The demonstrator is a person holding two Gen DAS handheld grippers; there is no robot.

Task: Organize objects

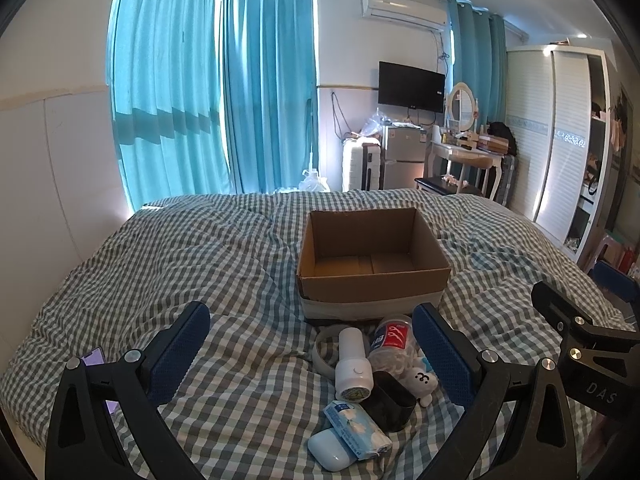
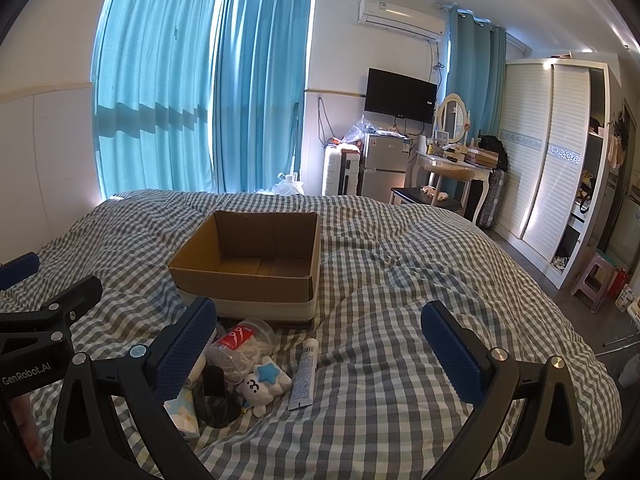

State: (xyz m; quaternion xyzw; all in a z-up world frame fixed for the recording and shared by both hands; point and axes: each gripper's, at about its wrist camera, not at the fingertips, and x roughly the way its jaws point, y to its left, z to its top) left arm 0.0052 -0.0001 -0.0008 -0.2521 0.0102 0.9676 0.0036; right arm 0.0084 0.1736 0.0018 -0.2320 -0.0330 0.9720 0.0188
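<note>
Both your tools stand spread wide and grip nothing. Your left gripper (image 1: 312,350) hovers over the checked bed cover (image 1: 180,248), with the pile of small things lying between its fingers and nearer the right one: a white bottle (image 1: 353,364), a clear jar (image 1: 390,342), a tissue pack (image 1: 356,426). Your right gripper (image 2: 320,354) has the white tube (image 2: 305,374) between its fingers, untouched. The empty cardboard box (image 1: 372,286) sits just beyond the pile, toward the bed's far edge.

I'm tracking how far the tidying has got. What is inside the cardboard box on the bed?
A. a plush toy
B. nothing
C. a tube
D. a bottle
B: the cardboard box shows only its bare bottom, and the small things lie on the bed before it.
</note>
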